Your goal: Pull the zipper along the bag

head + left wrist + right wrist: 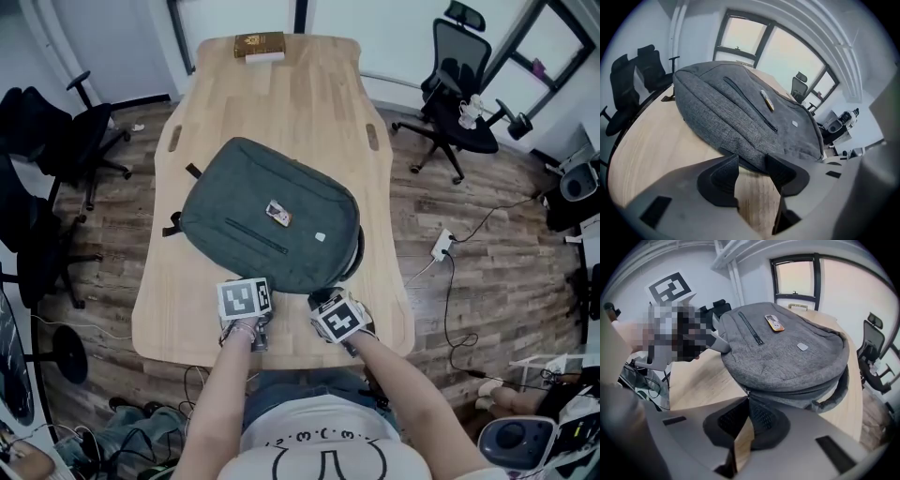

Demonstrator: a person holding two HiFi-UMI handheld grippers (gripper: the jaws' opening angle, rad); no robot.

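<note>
**Bag on table, R gripper on zip**

Grey bag [272, 216] lies flat mid table [281, 94], w/ a small tag [278, 214] on top. Right hand-held gripper [746, 398] has its jaws pinched together on the zipper pull [746, 391] at the bag's near edge. Left hand-held gripper [752, 166] is just beside it, jaws apart, only bare table between them, tips at the bag's rim. Box [260, 44] sits at the table's far end. Office chairs [464, 122] stand on both sides, and a power strip [442, 246] lies on the floor.

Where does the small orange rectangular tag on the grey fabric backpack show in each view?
Head view: orange tag at picture centre, on the backpack.
Left gripper view: tag upper middle, on the backpack's crest.
Right gripper view: tag top centre.
Shared landmark: small pale patch on the fabric near the tag.
</note>
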